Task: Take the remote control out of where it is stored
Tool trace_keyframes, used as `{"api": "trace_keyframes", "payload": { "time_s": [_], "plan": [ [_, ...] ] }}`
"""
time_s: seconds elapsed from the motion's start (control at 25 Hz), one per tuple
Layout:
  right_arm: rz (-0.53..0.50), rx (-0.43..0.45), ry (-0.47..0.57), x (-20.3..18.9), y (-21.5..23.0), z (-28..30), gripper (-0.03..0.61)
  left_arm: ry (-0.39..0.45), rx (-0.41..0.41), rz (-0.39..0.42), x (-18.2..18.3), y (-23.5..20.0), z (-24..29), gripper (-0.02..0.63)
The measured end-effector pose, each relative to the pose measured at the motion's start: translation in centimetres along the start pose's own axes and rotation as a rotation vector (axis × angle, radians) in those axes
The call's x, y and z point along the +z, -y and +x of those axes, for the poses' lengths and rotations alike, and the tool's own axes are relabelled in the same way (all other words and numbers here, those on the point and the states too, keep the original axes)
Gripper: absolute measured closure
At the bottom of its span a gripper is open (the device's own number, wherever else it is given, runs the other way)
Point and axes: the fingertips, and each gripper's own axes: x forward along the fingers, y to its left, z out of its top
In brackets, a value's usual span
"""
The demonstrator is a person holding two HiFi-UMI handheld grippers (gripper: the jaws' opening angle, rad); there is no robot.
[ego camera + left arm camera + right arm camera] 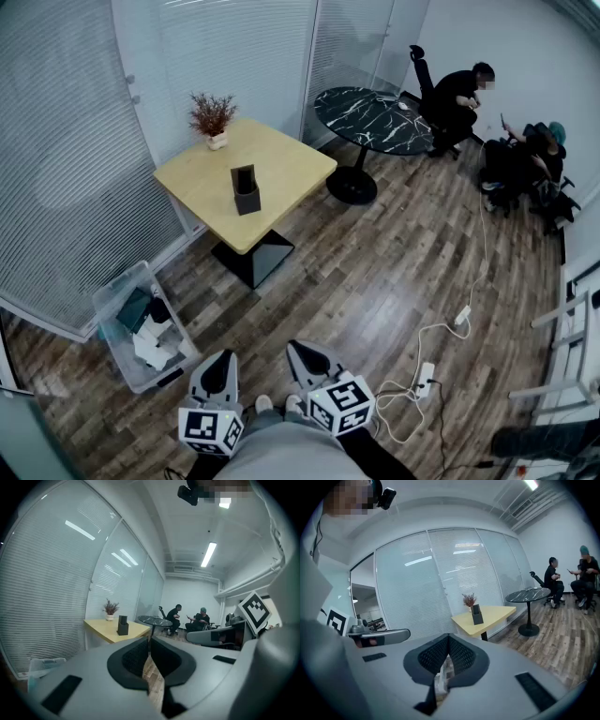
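While the left tongs (223, 356) and right tongs (294, 347) hung closed and empty at the near edge, the remote (243, 175) stood in a holder (248, 201) on the far-left table (286, 164).

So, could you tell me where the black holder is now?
In the head view's upper left, the black holder stands near the middle of the yellow table, with the potted plant beyond it at the far corner.

Matt pale wood tabletop (281, 169); matt black holder (247, 192); glossy black veined round tabletop (361, 117); wood-plank floor (375, 281); clear plastic bin (111, 298).
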Motion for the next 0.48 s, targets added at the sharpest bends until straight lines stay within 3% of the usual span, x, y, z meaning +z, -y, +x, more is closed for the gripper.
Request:
{"api": "trace_keyframes", "payload": {
  "time_s": [0.48],
  "plan": [
    [0.004, -0.013, 0.003, -0.08, -0.35, 0.43, 0.575, -0.012, 0.000, -0.003, -0.05, -0.80, -0.53, 0.591]
  ]
}}
